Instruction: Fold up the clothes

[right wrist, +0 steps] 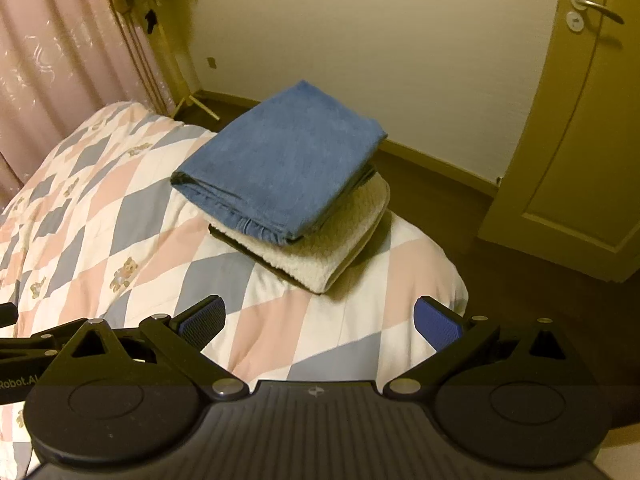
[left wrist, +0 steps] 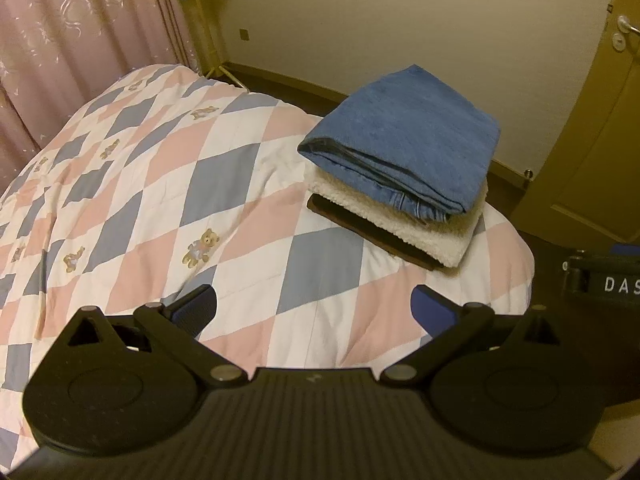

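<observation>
A folded blue denim garment lies on top of a folded white fleece piece, which lies on a dark brown folded piece, stacked at the bed's far right corner. The stack also shows in the right wrist view, with the denim above the fleece. My left gripper is open and empty, held above the quilt in front of the stack. My right gripper is open and empty, also in front of the stack. The right gripper's body shows at the right edge of the left wrist view.
The bed carries a checked pink, blue and white quilt with teddy bears. Pink curtains hang at the left. A white wall and dark floor lie beyond the bed. A door stands at the right.
</observation>
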### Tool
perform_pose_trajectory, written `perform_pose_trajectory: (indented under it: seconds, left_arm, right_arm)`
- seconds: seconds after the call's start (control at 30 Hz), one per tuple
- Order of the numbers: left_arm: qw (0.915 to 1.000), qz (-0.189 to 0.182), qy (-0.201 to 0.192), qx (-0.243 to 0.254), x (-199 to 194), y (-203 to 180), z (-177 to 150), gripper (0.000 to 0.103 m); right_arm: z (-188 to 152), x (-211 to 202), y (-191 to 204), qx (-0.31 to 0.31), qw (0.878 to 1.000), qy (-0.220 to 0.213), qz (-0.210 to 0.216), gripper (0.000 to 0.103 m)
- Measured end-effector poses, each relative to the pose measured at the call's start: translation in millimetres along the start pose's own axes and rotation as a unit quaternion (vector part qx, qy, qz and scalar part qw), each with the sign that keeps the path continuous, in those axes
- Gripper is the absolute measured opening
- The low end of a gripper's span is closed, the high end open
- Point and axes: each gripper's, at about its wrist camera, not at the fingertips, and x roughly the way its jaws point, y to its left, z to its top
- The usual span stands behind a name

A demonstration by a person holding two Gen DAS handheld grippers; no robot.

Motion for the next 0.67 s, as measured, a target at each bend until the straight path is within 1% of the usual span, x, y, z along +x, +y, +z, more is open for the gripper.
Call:
perform_pose_trajectory:
  seconds: [0.17, 0.43, 0.57, 0.67]
  left_arm:
    - [0.9999, 0.008, 0.011, 0.000, 15.9, -12.0, 13.4, 0.102]
    - [0.9994, 0.018, 0.028, -0.006, 36.3, -22.6, 28.2, 0.102]
    - [0.9996, 0.009, 0.022, -0.015, 39.5, -23.0, 34.7, 0.102]
    - [0.9997, 0.008, 0.013, -0.021, 38.4, -23.0, 38.6, 0.102]
  right_arm:
    - [14.5, 18.7, -11.1, -0.006, 1.000, 0.011, 0.007, 0.103]
    - [21.4, 43.9, -23.8, -0.017, 0.999, 0.038, 0.013, 0.103]
    - [24.8, 51.1, -23.9, -0.025, 0.999, 0.045, 0.016, 0.103]
    - [27.0, 55.2, -22.5, -0.031, 0.998, 0.048, 0.017, 0.103]
